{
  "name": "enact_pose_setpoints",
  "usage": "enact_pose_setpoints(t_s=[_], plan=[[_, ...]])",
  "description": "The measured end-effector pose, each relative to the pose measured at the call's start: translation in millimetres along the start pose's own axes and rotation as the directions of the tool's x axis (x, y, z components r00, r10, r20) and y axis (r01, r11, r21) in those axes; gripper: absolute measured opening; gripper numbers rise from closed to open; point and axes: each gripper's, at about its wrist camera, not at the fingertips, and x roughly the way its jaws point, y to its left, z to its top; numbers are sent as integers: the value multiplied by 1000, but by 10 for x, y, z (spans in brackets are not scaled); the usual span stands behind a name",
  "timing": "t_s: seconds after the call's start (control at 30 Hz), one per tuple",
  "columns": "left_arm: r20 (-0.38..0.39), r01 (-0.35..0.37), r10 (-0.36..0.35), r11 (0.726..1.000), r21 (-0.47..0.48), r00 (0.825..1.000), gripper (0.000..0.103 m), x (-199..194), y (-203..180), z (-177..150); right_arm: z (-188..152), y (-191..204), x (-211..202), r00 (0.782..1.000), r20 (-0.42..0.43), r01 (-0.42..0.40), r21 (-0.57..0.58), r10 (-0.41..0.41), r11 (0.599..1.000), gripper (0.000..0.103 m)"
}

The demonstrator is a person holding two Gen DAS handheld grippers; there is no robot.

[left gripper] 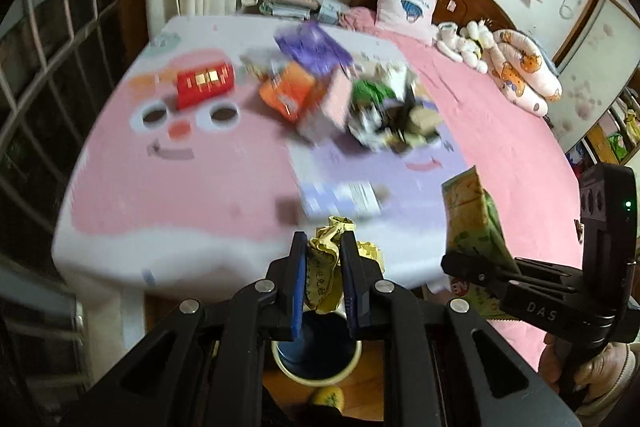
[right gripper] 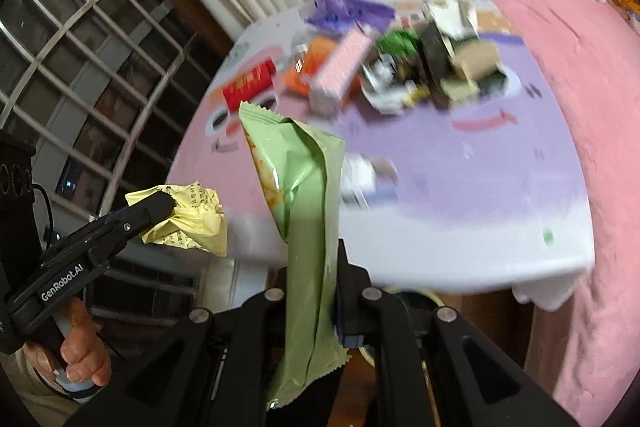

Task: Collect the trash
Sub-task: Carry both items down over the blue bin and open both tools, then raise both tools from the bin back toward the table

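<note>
**A:** Start with the big picture: the bed (left gripper: 500,115) runs far and right, the printed mat (left gripper: 168,163) lies on its near left part, and the heap of trash (left gripper: 344,95) sits mid-mat, blurred. Where does your load go?

**B:** Into the bin (left gripper: 316,359), I judge. You see its cream rim low and near, on the floor just below the left gripper (left gripper: 323,267).

**A:** Right. Your right gripper (right gripper: 316,291) is clamped narrow on the green wrapper (right gripper: 300,195), which stands tall and flops past the jaws at both ends. Bring it left, over the rim, and tip the long end down first so it slides in rather than draping over the edge.

**B:** And the left?

**A:** Its jaws pinch the crumpled yellow paper (left gripper: 326,259), almost over the opening. Centre it, lower it close to the rim, then let go; light paper drifts.

**B:** Both together?

**A:** One at a time. The mouth looks tight for two claws.
</note>
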Motion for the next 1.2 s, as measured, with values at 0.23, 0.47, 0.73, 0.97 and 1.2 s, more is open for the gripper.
enact_pose_setpoints(t_s=[0.23, 0.47, 0.73, 0.97, 1.2], plan=[[-112, -36, 38, 999, 18, 993, 14, 278, -374, -688, -671, -442, 305, 993, -119, -4, 67, 12, 998, 8], [-216, -66, 81, 995, 72, 973, 14, 965, -443, -1205, -1247, -896, 1059, 973, -229, 54, 168, -14, 984, 9], [-294, -42, 83, 988, 145, 952, 15, 2286, -328, -1916, -1771, -1478, 2344, 954, -294, 120, 207, -55, 971, 9], [-347, -21, 84, 983, 182, 934, 25, 3153, -141, -2383, -2102, -1797, 3268, 940, -329, 167, 196, -96, 966, 16], [-350, -49, 112, 982, 185, 930, 72, 3428, -6, -2512, -2183, -1904, 3553, 940, -327, 175, 207, -101, 963, 62]])
